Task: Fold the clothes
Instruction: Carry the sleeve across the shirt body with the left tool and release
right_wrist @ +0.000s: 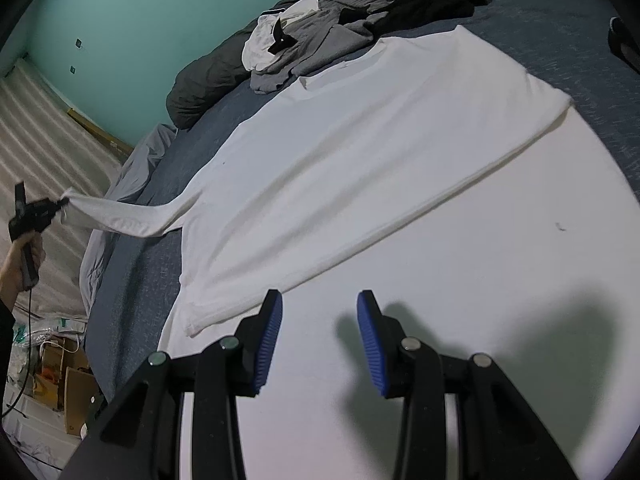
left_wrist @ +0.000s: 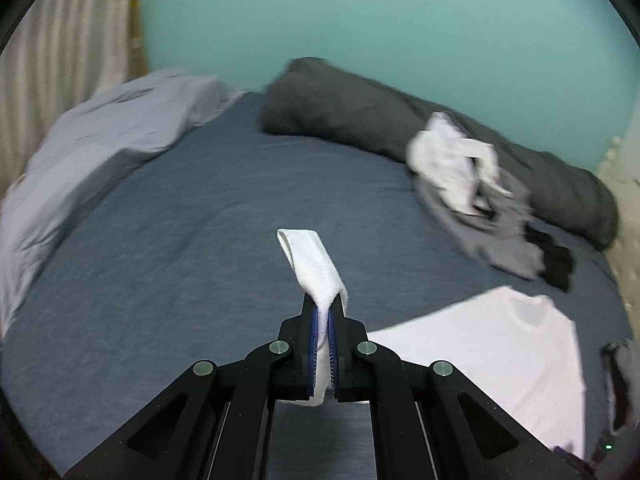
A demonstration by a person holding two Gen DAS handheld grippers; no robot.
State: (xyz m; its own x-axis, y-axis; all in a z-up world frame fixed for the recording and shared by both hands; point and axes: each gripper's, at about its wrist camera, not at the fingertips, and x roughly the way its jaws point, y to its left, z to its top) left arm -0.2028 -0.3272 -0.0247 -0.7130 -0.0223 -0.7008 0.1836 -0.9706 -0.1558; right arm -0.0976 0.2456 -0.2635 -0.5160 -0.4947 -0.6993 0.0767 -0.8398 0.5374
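The bed [right_wrist: 592, 40], under a blue-grey sheet, fills both views; across it in the right wrist view, from lower right up to the centre, lies the white long-sleeved shirt [right_wrist: 360, 140], its body spread flat with one long fold edge running diagonally from the right edge down to the lower centre; its sleeve [right_wrist: 132, 216] is drawn out taut to the left edge of the frame, off the side of the bed, where the left gripper [right_wrist: 60, 202] holds its cuff, a hand [right_wrist: 24, 256] below on the handle; in the left wrist view the jaws are clenched on that cuff [left_wrist: 308, 260], which stands up as a loop at centre frame.

The right gripper [right_wrist: 320, 312] at lower centre hovers over the shirt's near part with jaws released, nothing between its blue pads [right_wrist: 268, 344].

I judge the step in hand to be the sleeve fold: the sleeve is stretched out straight, and the next move would call for carrying the cuff inward across the body and laying it flat without dragging the spread cloth, the right gripper free to pin or smooth the body.

A heap of grey, white and black clothes [right_wrist: 316, 28] sits in the upper centre, touching the shirt's collar end; behind it lies a dark grey duvet [left_wrist: 400, 120]; a pale blanket [left_wrist: 100, 140] is bunched at the left of the left wrist view; cardboard boxes [right_wrist: 72, 384] stand on the floor at lower left; only the heap crowds the fold.
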